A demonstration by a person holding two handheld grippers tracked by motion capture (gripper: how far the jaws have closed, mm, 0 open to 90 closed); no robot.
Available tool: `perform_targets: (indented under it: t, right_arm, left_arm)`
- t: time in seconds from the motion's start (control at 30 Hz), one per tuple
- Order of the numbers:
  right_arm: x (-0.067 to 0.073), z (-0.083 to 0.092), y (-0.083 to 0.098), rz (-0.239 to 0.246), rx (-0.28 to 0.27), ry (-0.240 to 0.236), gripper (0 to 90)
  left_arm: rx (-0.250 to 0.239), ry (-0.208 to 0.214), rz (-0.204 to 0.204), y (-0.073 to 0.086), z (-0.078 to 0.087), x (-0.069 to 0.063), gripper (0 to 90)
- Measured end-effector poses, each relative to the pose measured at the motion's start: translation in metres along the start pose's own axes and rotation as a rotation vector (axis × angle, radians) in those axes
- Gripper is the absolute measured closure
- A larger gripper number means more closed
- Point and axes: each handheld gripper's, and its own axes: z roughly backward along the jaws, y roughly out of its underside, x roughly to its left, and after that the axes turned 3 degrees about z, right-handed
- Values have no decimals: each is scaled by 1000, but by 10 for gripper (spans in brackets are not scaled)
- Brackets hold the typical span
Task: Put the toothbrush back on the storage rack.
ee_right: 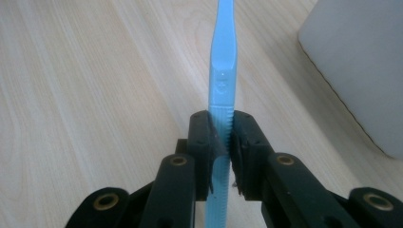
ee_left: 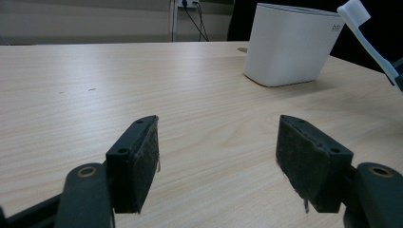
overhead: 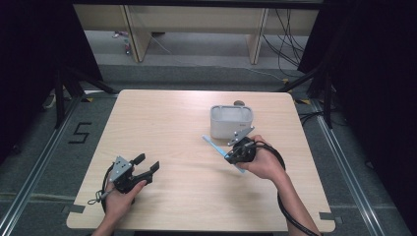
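Observation:
A light blue toothbrush (overhead: 213, 145) hangs a little above the table, with my right gripper (overhead: 231, 156) shut on its ribbed handle. In the right gripper view the brush (ee_right: 223, 66) runs straight up from between the jaws of the gripper (ee_right: 220, 128). Just beyond stands a white oval container (overhead: 231, 121), open at the top, seen at the right edge (ee_right: 361, 61) of that view. My left gripper (overhead: 147, 167) rests open near the table's front left. From its own view (ee_left: 218, 142), nothing lies between its pads; the container (ee_left: 290, 45) and the brush's white bristle head (ee_left: 354, 12) show farther off.
The light wooden table (overhead: 162, 123) has rounded corners. A small brown round thing (overhead: 239, 103) peeks out behind the container. Black stands and cables (overhead: 287, 44) flank the table on the floor; a "5" marker (overhead: 78, 132) lies at the left.

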Motion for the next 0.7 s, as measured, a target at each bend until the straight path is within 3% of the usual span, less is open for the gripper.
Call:
perform_targets:
  t: [0.03, 0.07, 0.17, 0.23, 0.43, 0.53, 0.7]
  right_arm:
    - [0, 0, 0, 0, 0, 0, 791]
    - [0, -1, 1, -11, -1, -4, 791]
    - [1, 0, 3, -33, -19, 3, 791]
    - [-1, 1, 3, -18, -24, 12, 791]
    - [-1, 2, 6, -34, -68, 22, 791]
    - [0, 4, 8, -72, -81, 36, 791]
    - [-2, 6, 12, -57, -109, 46, 791]
  left_arm:
    - [0, 0, 0, 0, 0, 0, 303]
    - [-31, 29, -29, 0, -3, 3, 303]
    - [-32, 25, -20, 0, -3, 2, 303]
    - [-30, 24, -22, 0, -3, 2, 303]
    - [-30, 24, -25, 0, -3, 2, 303]
    - [-29, 24, -24, 0, -3, 2, 303]
    - [-29, 25, -24, 0, -4, 2, 303]
